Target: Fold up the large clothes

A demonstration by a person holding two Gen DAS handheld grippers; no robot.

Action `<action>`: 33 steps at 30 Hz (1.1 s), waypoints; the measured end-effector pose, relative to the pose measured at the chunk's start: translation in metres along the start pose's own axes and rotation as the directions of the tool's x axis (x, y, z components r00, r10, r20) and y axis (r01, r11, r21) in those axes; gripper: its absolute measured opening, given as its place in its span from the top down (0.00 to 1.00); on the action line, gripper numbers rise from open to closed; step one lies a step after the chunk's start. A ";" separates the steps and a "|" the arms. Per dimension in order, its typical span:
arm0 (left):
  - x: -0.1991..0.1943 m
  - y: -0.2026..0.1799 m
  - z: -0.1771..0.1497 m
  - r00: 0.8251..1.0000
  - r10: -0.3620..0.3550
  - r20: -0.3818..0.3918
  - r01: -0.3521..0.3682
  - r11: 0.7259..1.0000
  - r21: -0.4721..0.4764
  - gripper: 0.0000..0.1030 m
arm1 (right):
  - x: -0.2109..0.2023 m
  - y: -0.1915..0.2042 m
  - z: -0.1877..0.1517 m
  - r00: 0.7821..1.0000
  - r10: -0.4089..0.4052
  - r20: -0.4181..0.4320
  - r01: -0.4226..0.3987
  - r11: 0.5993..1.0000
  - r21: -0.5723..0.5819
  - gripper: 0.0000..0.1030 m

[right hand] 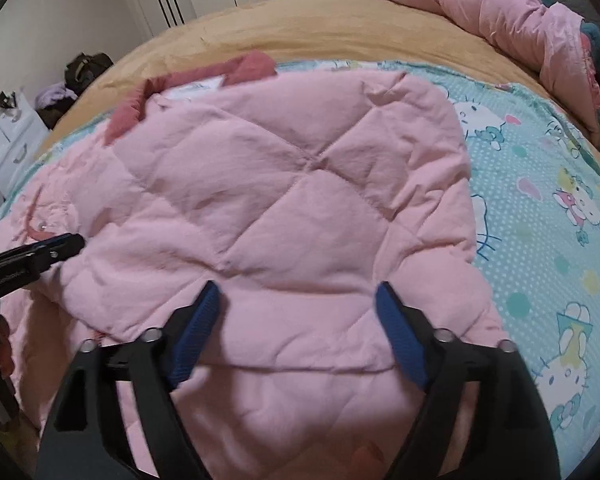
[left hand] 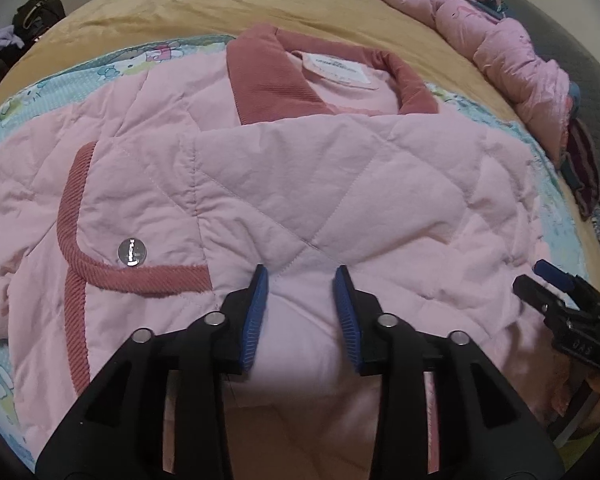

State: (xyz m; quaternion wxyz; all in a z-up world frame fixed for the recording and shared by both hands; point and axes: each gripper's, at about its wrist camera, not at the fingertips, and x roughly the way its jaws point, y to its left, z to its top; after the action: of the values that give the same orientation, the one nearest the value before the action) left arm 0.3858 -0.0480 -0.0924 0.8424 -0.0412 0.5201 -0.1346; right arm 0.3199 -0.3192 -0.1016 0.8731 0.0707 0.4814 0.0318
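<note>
1. left wrist view: the left gripper [left hand: 302, 276] hovers low over a pink quilted jacket [left hand: 260, 184], its blue-padded fingers [left hand: 258, 308] spread apart with nothing pinched between them; only pink fabric shows through the gap.
2. the jacket lies flat on a turquoise cartoon-print sheet [left hand: 4, 120], which sits on a tan bedspread [left hand: 260, 4]. one quilted panel is folded across the front, its top edge just below the dark-rose ribbed collar [left hand: 268, 80].
3. a white label [left hand: 338, 70] shows inside the neck opening. dark-rose ribbed trim [left hand: 76, 248] outlines a pocket on the left side, and a silver snap button [left hand: 131, 253] sits just above the trim's lower band.
4. the right gripper [left hand: 556, 284] enters at the right edge, near the jacket's border; from here i cannot tell how its fingers stand.
5. a crumpled pink duvet [left hand: 500, 48] is heaped at the bed's far right, and a dark bag [left hand: 38, 14] rests beyond the bed at upper left.
6. right wrist view: the right gripper [right hand: 298, 292] is released, blue fingers [right hand: 400, 336] wide apart over the folded panel of the jacket [right hand: 292, 184], gripping nothing.
7. the left gripper [right hand: 66, 244] comes in from the left edge, its tip resting against the pink fabric.
8. the cartoon sheet [right hand: 540, 216] spreads bare to the right of the jacket, the duvet [right hand: 512, 12] lies beyond it, and the collar [right hand: 244, 68] peeks past the panel's far edge.
</note>
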 end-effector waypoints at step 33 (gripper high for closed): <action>-0.179 0.097 -0.052 0.944 0.138 0.300 -0.103 0.986 -0.131 0.09 | -0.119 0.105 -0.011 0.955 0.098 0.280 -0.079 0.994 -0.077 0.04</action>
State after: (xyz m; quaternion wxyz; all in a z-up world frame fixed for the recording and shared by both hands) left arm 0.2818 0.0969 0.0186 0.9162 -0.0773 0.3906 -0.0450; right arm 0.2489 -0.2295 0.0081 0.9324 0.0675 0.3467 0.0762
